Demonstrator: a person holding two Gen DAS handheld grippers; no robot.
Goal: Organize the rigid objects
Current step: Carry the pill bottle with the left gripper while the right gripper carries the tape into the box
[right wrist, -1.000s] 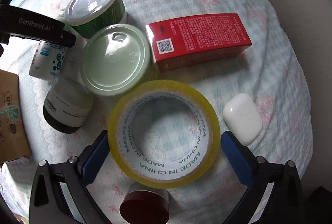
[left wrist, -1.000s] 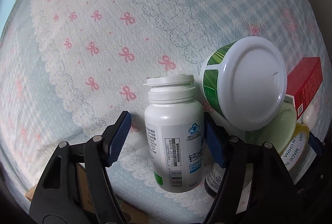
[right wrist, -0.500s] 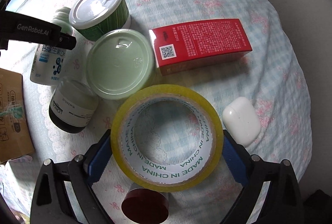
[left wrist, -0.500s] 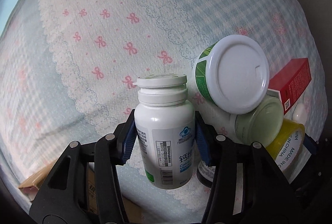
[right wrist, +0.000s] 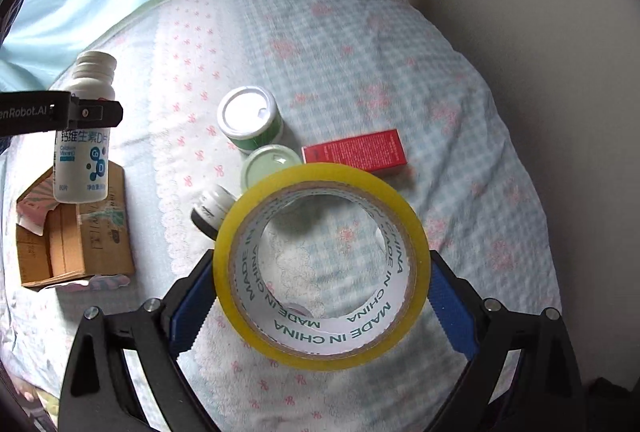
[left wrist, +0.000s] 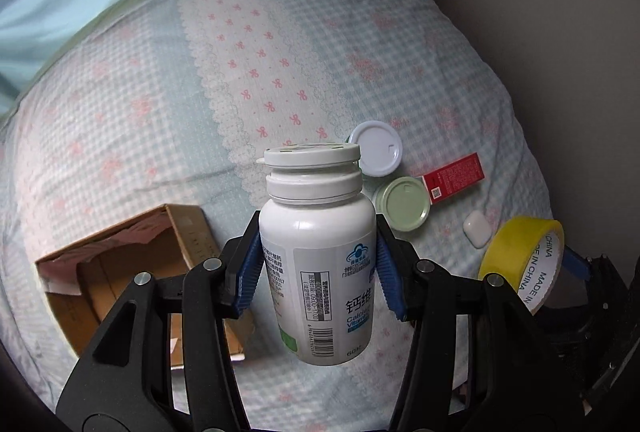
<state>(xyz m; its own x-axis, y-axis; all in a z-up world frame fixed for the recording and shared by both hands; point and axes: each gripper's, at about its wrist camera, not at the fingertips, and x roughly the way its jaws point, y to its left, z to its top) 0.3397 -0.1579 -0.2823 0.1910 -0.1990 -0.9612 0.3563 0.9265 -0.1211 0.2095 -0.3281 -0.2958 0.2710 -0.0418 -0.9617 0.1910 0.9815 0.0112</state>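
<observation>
My left gripper is shut on a white supplement bottle and holds it upright, high above the bed. The same bottle shows at the left of the right wrist view, over an open cardboard box. My right gripper is shut on a yellow tape roll, its blue pads pressing the outer rim on both sides. The roll hangs in the air above the bedspread. The tape roll also appears at the right edge of the left wrist view.
On the checked bedspread lie a white-lidded green can, a pale green lidded jar, a red carton, a dark bottle and a white earbud case. A wall runs along the right.
Both grippers closed on their objects and rose well above the bed. The bottle and the tape roll came up with them; the cardboard box and the bed's far edge came into view.
</observation>
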